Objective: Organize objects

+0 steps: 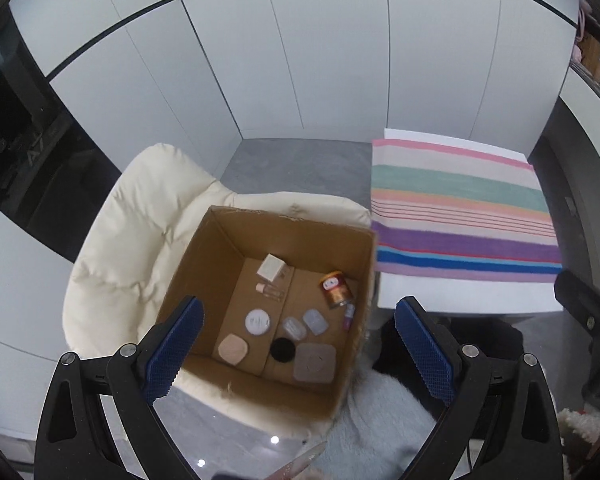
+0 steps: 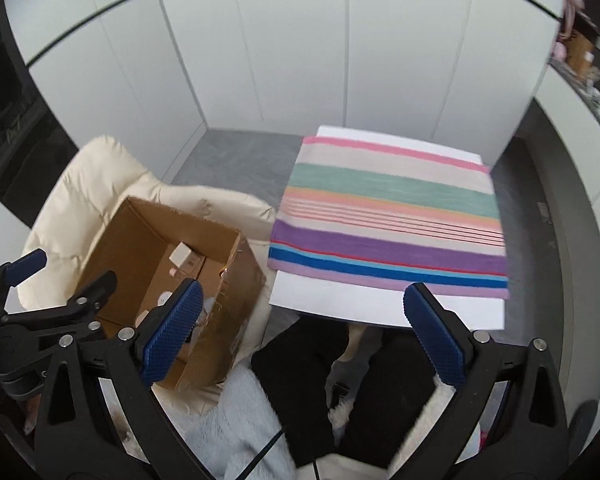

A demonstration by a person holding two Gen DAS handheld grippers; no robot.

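Observation:
An open cardboard box [image 1: 300,228] sits on a cream padded chair [image 1: 116,248]. Inside lie several small items: a white box [image 1: 272,267], a red-gold tin [image 1: 335,289], a round white compact [image 1: 257,321], a black disc [image 1: 282,349] and a grey square case [image 1: 315,362]. My left gripper [image 1: 300,348] is open and empty, held above the box. My right gripper [image 2: 304,332] is open and empty, to the right of the box [image 2: 236,304], above the person's lap. A striped cloth [image 2: 392,216] covers the white table [image 2: 340,304].
White cabinet panels [image 1: 300,60] close the back. A dark glass unit [image 1: 16,148] stands at the left. Shelves with clutter [image 2: 584,60] are at the right. The person's dark trousers [image 2: 300,364] and a fluffy pale garment [image 1: 376,412] lie below the grippers.

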